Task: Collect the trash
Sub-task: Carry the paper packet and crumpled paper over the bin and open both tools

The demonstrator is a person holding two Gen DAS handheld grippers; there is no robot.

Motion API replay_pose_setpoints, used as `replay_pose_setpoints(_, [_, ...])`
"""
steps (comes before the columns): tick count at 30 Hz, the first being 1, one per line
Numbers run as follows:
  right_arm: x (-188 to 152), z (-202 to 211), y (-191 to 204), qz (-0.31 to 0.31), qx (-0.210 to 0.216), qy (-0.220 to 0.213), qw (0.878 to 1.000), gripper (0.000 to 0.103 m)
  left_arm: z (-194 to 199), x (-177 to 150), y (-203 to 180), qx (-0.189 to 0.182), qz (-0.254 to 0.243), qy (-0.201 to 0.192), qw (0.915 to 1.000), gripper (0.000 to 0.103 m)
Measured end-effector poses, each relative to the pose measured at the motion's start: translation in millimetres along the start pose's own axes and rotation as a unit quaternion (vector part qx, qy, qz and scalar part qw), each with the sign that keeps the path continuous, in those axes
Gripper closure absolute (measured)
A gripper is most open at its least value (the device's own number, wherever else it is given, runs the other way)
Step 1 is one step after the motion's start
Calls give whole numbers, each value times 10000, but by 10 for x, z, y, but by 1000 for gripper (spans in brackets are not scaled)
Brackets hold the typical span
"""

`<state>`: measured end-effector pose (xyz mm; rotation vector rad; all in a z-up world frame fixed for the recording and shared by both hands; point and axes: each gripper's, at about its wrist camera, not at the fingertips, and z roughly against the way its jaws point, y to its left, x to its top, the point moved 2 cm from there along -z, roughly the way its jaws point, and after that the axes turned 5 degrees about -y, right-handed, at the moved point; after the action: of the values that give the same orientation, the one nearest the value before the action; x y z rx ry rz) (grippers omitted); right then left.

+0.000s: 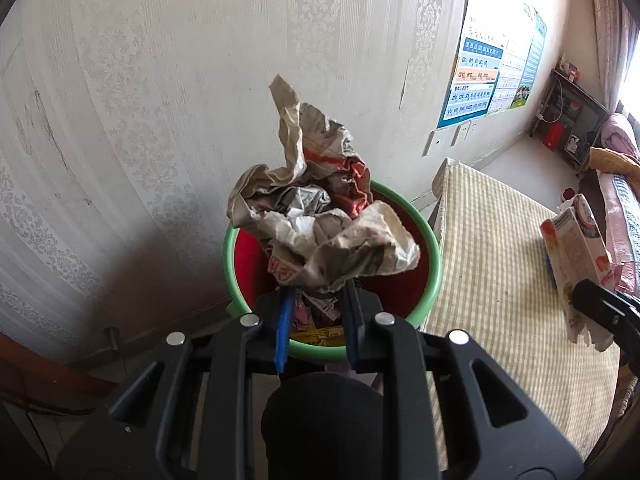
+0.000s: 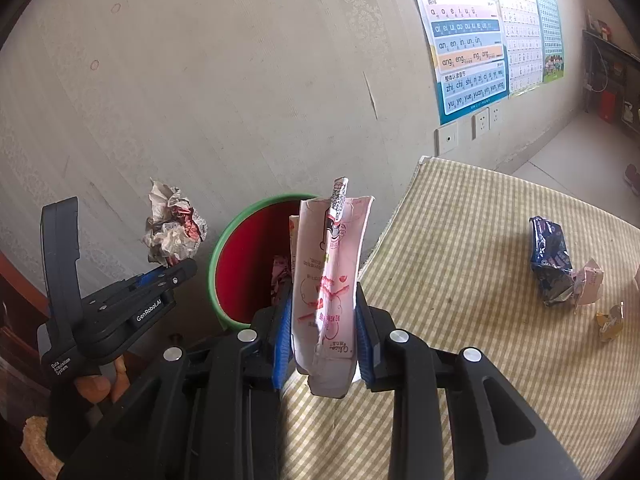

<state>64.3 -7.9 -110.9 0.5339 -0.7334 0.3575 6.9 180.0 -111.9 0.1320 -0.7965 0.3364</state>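
Note:
My left gripper is shut on a crumpled newspaper ball and holds it right above the red bin with a green rim. In the right wrist view the same ball hangs left of the bin, held by the left gripper. My right gripper is shut on a flattened pink and white carton, upright, at the near right of the bin. The carton also shows at the right edge of the left wrist view. Some wrappers lie inside the bin.
A checkered cloth covers the table right of the bin. On it lie a crushed blue wrapper, a pale pink scrap and a yellow scrap. A wallpapered wall with posters stands behind.

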Motion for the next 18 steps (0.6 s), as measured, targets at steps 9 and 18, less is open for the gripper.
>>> replay_pose_setpoints(9, [74, -193, 104, 68, 114, 81, 9999, 75, -129, -2, 80, -17, 64, 114, 9999, 82])
replay_pose_setpoints(18, [228, -366, 228, 122, 243, 76, 9996, 75, -252, 54, 136, -24, 120, 188, 9997, 82])
